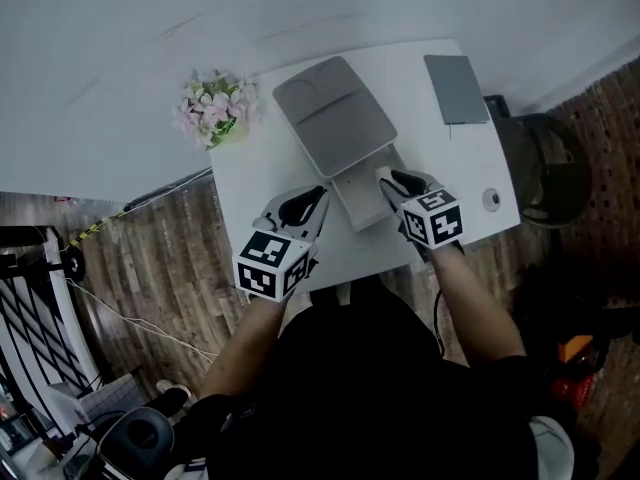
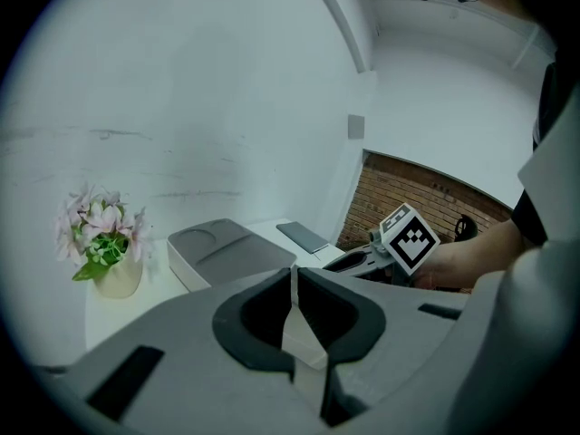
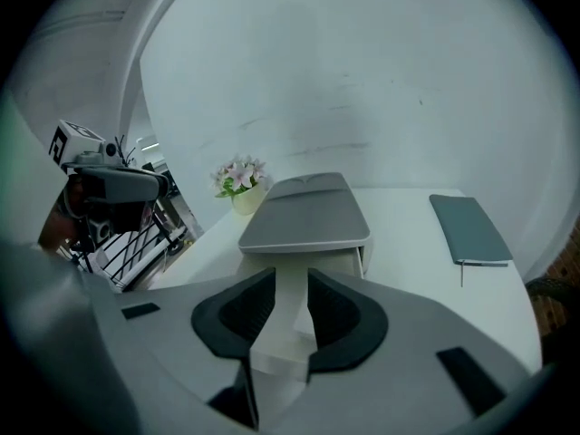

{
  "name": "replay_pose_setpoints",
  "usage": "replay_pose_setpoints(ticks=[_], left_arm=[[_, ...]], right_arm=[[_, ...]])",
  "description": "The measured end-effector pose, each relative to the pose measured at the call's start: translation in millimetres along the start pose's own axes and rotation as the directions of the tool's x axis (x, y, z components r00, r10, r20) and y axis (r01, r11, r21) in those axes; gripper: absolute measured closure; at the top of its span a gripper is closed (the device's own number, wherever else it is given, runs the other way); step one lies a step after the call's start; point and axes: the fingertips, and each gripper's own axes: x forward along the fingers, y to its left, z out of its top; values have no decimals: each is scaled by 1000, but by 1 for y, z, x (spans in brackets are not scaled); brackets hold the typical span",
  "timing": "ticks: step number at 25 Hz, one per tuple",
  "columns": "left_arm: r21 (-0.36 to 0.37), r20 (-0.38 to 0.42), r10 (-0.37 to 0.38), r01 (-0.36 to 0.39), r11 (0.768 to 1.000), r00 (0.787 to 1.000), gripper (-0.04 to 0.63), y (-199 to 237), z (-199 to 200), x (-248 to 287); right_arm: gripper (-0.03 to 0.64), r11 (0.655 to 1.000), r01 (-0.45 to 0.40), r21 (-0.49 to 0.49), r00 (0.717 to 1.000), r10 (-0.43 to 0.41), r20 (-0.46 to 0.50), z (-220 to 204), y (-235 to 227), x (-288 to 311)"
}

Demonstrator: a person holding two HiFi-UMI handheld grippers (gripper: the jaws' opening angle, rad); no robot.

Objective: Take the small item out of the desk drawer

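One drawer (image 1: 358,203) pulled out, frame centre | small item not discernible | left gripper (image 1: 320,192) left of it, jaws pressed together | right gripper (image 1: 386,177) at its right edge, jaws slightly spread

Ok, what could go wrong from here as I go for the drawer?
The drawer sticks out toward the front edge of the desk; a tug might slide the whole grey organiser. The right gripper, open, sits close to the drawer's wall and could knock it. Nothing inside the drawer shows, so a grab could miss.
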Motion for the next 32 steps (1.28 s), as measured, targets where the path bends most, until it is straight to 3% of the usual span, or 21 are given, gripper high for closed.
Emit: replay_pose_setpoints(ticks=[9,17,23,28,32], left_arm=[[-53,9,11,-11,999,1000,563,11,-11,-4],[-89,36,23,-19,996,999,563,18,-17,-14],[-96,56,28,-23,995,998,563,19,-14,-29],[-119,56,41,-34,992,998,563,24,-21,-37],[-136,42,37,-31,990,998,563,22,-29,-38]], right_arm=[[452,998,13,-69,982,-26,-185,-14,-9,32],[383,993,13,-114,949,-49,-311,-35,-7,46],[385,983,61,-175,916,-125,-380,-48,-13,50],[459,974,17,-224,918,-104,-382,-44,-7,53],[442,966,-12,-259,900,-102,-424,-44,-11,58]])
